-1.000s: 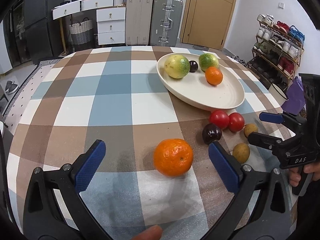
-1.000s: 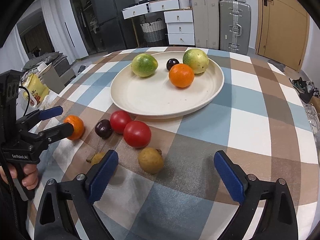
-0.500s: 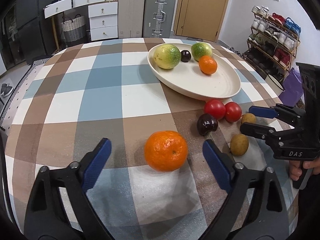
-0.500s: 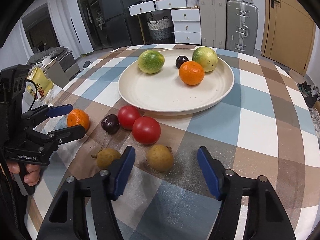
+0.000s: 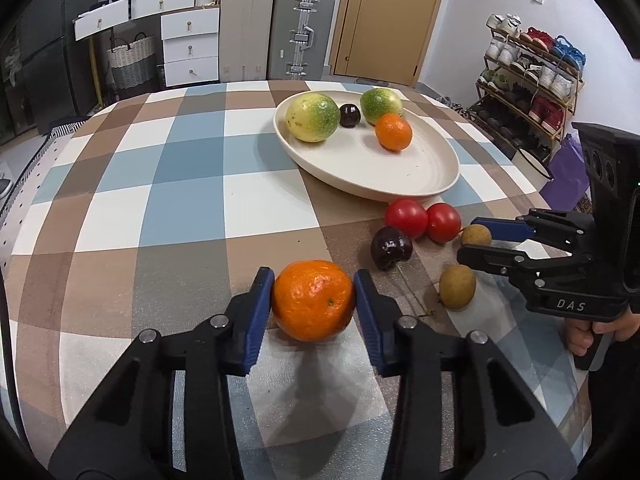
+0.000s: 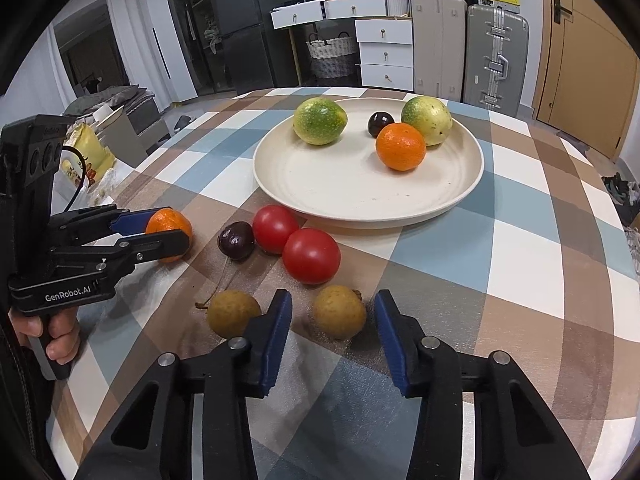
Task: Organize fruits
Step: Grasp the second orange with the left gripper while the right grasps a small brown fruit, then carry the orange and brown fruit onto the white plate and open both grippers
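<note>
On the checked tablecloth, my left gripper (image 5: 313, 286) has its blue pads against both sides of a loose orange (image 5: 313, 300), and the jaws are closing. My right gripper (image 6: 333, 300) is closing too, straddling a brown longan (image 6: 339, 312) with a gap on each side. A second longan (image 6: 233, 314) lies just left of it. Two red tomatoes (image 6: 311, 255) and a dark cherry (image 6: 236, 240) sit in front of the cream plate (image 6: 360, 208). The plate holds two green-yellow fruits (image 6: 319, 120), a cherry (image 6: 380, 123) and an orange (image 6: 401, 146).
A hand holds each gripper at the table's near edge; the left gripper (image 6: 172, 229) shows in the right wrist view. Beyond the table stand drawers (image 5: 190, 46), suitcases (image 5: 306, 30), a door and a shoe rack (image 5: 528, 80).
Both grippers went from wide open to narrow. The left pads came in onto the orange. The right jaws shifted a little and closed around the longan without touching it.
</note>
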A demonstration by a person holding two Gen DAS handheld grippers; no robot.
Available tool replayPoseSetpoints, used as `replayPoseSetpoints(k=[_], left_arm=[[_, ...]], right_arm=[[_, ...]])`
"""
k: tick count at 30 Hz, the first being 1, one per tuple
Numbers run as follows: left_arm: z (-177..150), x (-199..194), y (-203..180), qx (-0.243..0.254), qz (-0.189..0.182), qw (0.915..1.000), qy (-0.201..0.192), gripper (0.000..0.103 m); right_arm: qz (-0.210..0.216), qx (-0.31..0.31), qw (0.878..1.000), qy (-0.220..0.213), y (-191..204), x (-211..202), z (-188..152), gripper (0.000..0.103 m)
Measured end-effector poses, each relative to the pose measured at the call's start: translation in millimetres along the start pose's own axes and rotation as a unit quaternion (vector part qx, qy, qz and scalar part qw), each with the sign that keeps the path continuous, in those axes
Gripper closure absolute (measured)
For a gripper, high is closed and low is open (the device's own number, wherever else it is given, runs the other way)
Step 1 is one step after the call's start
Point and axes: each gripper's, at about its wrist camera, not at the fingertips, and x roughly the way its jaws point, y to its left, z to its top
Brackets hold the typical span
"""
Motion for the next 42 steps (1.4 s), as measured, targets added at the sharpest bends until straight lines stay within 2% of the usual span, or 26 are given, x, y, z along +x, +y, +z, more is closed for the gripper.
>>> replayPoseSetpoints(k=[4,9,11,22,35,42], left_arm=[[0,-3,-1,0.003,-0.003,1.0000,-0.004,0.065],[0,-3,1,-0.002,-0.008,0.9999,-0.007,0.065],[-1,-4,2,-0.005,-0.008,0.9999,-0.008,0.065],[0,-7,6,-0.015,-0.012,0.9997,-0.018,0.065],[9,-19,-4,-0.013,-0.014,0.9987,-0.046,0.065],[22,-25,-15,-0.011,-0.013,0.9981,-0.060,0.065]], right_arm=[[-0.001,-0.002,1.000,0.000,0,0,-1,0.064],[0.000,-0.007,1.000,-0.003,1,-2,-1,0.077],[0.003,-0.008,1.000,-0.005,2,-3,-1,0.078],[0.016,0.000,1.000,-0.024,-2,-13,2,0.078],[0.026,0.028,0.995,-0.094,-10,-39,8,0.078],[0.044,0.040,0.993,-0.099,-11,-43,14,0.078]])
